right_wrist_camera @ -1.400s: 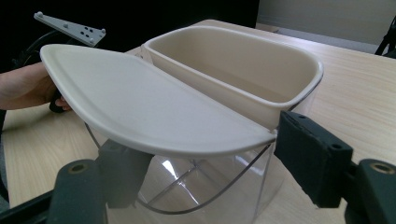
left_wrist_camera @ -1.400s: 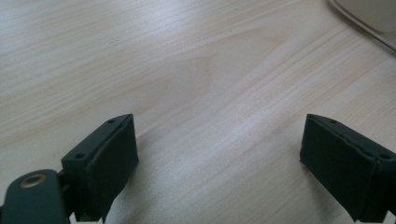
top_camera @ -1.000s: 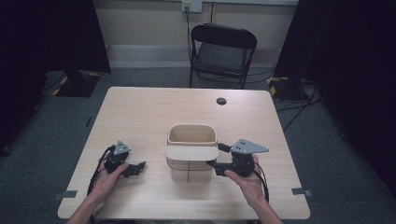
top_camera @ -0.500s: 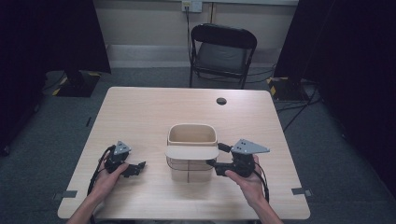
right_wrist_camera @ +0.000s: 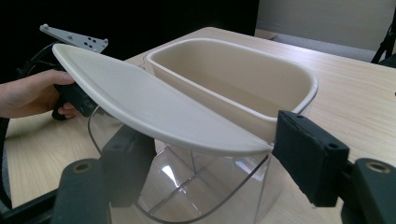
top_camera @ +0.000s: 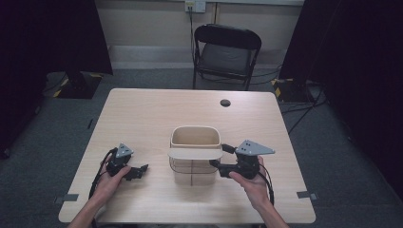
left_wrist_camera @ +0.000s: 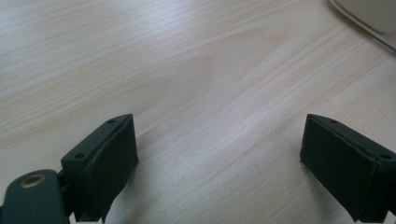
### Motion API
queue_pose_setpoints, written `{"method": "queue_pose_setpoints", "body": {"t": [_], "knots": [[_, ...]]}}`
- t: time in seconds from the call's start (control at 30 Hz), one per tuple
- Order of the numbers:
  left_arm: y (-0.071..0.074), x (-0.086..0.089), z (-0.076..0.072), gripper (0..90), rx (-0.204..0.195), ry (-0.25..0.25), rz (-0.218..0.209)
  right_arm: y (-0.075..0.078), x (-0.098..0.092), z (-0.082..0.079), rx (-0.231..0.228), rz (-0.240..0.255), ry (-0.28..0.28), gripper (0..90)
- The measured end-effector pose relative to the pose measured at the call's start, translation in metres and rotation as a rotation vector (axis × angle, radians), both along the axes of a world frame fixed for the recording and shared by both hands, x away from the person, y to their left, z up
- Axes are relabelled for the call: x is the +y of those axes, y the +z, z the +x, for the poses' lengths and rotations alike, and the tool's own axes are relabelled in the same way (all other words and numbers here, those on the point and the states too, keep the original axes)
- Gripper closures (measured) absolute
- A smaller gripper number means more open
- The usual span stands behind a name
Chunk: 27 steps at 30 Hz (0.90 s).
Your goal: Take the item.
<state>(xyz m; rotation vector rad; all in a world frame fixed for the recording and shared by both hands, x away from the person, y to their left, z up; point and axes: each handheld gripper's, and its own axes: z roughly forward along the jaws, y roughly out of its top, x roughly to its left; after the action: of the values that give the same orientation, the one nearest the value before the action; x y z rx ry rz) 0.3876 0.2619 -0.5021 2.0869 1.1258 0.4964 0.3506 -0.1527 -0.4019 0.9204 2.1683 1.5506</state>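
A container stands mid-table: a clear plastic base [top_camera: 190, 172] [right_wrist_camera: 196, 186] holds a beige tub [top_camera: 196, 137] [right_wrist_camera: 233, 79], and a flat beige lid [top_camera: 195, 154] [right_wrist_camera: 154, 107] lies tilted across its near half. My right gripper [top_camera: 221, 156] [right_wrist_camera: 217, 168] is at the container's right side, open, its jaws straddling the lid's end and the clear wall without closing on them. My left gripper [top_camera: 140, 171] [left_wrist_camera: 219, 158] rests low over bare wood left of the container, open with nothing between its jaws. The container's corner [left_wrist_camera: 369, 14] shows at the top right of the left gripper view.
The wooden table [top_camera: 142, 114] has a small black round disc [top_camera: 225, 102] near its far edge. A black folding chair [top_camera: 227, 52] stands behind the table. The person's other hand [right_wrist_camera: 28, 95] with its gripper's grey plate [right_wrist_camera: 74, 38] lies beyond the lid.
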Motion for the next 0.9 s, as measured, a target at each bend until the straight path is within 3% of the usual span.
{"method": "queue_pose_setpoints", "body": {"t": [0.9], "knots": [[0.0000, 0.0000, 0.0000, 10.3, 0.000, 0.000, 0.000, 0.0049, 0.0031, 0.0024, -0.004, 0.000, 0.016, 37.3]]}}
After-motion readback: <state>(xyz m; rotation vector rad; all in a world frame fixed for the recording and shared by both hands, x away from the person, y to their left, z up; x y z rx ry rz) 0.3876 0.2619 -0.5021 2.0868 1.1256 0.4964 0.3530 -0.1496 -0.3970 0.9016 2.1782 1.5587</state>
